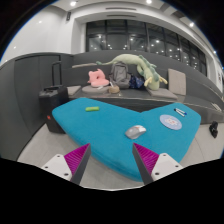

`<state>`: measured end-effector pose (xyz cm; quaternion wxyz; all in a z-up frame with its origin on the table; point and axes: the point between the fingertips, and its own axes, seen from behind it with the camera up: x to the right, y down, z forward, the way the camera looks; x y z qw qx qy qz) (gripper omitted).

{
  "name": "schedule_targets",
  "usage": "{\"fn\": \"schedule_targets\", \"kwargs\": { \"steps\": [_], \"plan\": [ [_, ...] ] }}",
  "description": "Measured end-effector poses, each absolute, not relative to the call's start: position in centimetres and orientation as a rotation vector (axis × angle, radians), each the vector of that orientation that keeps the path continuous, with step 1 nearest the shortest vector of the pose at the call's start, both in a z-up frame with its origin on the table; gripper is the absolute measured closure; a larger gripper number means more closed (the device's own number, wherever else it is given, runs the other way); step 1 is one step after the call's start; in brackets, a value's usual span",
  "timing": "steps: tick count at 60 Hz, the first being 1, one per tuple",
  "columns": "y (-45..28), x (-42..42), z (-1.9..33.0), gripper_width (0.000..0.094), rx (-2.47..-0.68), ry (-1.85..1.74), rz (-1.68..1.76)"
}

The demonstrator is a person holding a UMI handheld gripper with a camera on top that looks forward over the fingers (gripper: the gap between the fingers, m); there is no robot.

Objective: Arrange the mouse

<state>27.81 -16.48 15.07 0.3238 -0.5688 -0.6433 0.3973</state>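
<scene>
A grey computer mouse (135,131) lies on a teal table (100,130), to the right of the table's middle. My gripper (112,158) is held back from the table's near edge, well short of the mouse. Its fingers are wide apart with nothing between them; the pink pads (77,156) show on their inner faces. A round white and blue object (171,123) lies on the table right of the mouse. A small yellow-green object (92,108) lies at the far left of the table.
A black suitcase (52,104) stands on the floor left of the table. Behind the table runs a long grey bench (150,95) with a pink plush toy (97,78), a green plush toy (150,70) and bags. Grey floor lies under the fingers.
</scene>
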Motion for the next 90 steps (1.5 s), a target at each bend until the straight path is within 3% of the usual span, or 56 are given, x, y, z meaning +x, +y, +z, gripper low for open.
{"fn": "schedule_targets", "kwargs": {
  "steps": [13,24,63,90],
  "plan": [
    [-10.1,24.3,12.0,0.0069,-1.609,-1.583,0.951],
    [-8.0,20.7,9.7,0.0070,-1.603,-1.543,0.949],
    [-9.2,5.5,0.4,0.0071,-1.653,-1.610,0.930],
    [-9.6,-1.6,-1.1,0.0071,-1.730,-1.642,0.965]
  ]
}}
